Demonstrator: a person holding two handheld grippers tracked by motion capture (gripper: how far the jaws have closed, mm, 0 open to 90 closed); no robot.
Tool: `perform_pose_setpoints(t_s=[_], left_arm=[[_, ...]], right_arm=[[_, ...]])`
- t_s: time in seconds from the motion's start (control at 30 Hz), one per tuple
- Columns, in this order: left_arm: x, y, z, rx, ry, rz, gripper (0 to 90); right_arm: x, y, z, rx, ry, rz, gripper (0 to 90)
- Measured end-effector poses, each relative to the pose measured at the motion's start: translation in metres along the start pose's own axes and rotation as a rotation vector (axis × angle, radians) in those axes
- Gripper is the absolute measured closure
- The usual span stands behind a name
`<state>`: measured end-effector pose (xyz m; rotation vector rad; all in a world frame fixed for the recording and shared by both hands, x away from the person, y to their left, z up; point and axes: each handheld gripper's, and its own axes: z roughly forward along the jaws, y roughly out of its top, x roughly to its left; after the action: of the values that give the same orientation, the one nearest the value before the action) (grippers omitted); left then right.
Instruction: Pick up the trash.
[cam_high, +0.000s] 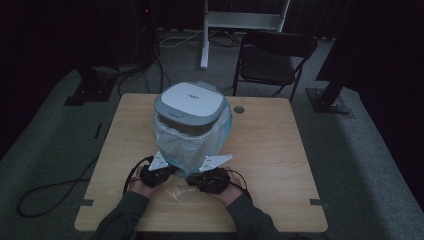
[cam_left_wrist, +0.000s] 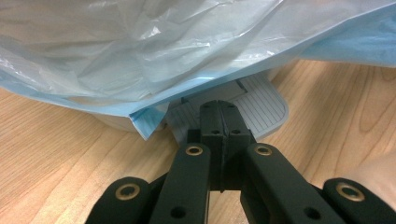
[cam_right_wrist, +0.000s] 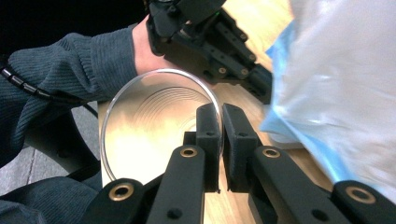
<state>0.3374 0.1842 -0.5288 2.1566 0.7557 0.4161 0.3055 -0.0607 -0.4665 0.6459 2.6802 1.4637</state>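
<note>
A grey-lidded pedal bin (cam_high: 190, 102) stands mid-table, lined with a translucent white-and-blue plastic bag (cam_high: 187, 142) that hangs down over its sides. A gap shows under the lid's front edge. My left gripper (cam_high: 162, 174) is shut with nothing between its jaws. Its tips (cam_left_wrist: 222, 116) rest over the bin's ribbed grey pedal (cam_left_wrist: 268, 105), under the bag's hem (cam_left_wrist: 140, 70). My right gripper (cam_right_wrist: 220, 116) is shut on the rim of a clear plastic cup (cam_right_wrist: 149, 126), held just in front of the bin. The cup (cam_high: 181, 192) lies between both hands.
The wooden table (cam_high: 270, 150) has bare room to the right and left of the bin. A black folding chair (cam_high: 272, 60) and white stand legs (cam_high: 205, 45) sit behind the table. Cables (cam_high: 45, 192) trail off the left side. A sleeve (cam_right_wrist: 60, 70) shows near the cup.
</note>
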Motion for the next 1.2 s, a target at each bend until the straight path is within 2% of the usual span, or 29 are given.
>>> perform_pose_setpoints(t_s=[0.4, 0.47, 0.77, 1.2], left_arm=[[0.0, 0.0, 0.0, 0.0, -0.002, -0.001, 90.0], [0.0, 0.0, 0.0, -0.004, -0.005, -0.008, 90.0], [0.0, 0.0, 0.0, 0.002, -0.005, -0.001, 90.0], [0.0, 0.0, 0.0, 0.003, -0.002, 0.0, 90.0]], right_arm=[[-0.005, -0.001, -0.026, -0.046, -0.05, -0.009, 86.2], [-0.011, -0.003, -0.036, -0.078, -0.056, 0.003, 86.1], [-0.018, -0.007, -0.05, -0.112, -0.078, 0.024, 86.2], [-0.017, -0.008, -0.056, -0.122, -0.082, 0.017, 86.2]])
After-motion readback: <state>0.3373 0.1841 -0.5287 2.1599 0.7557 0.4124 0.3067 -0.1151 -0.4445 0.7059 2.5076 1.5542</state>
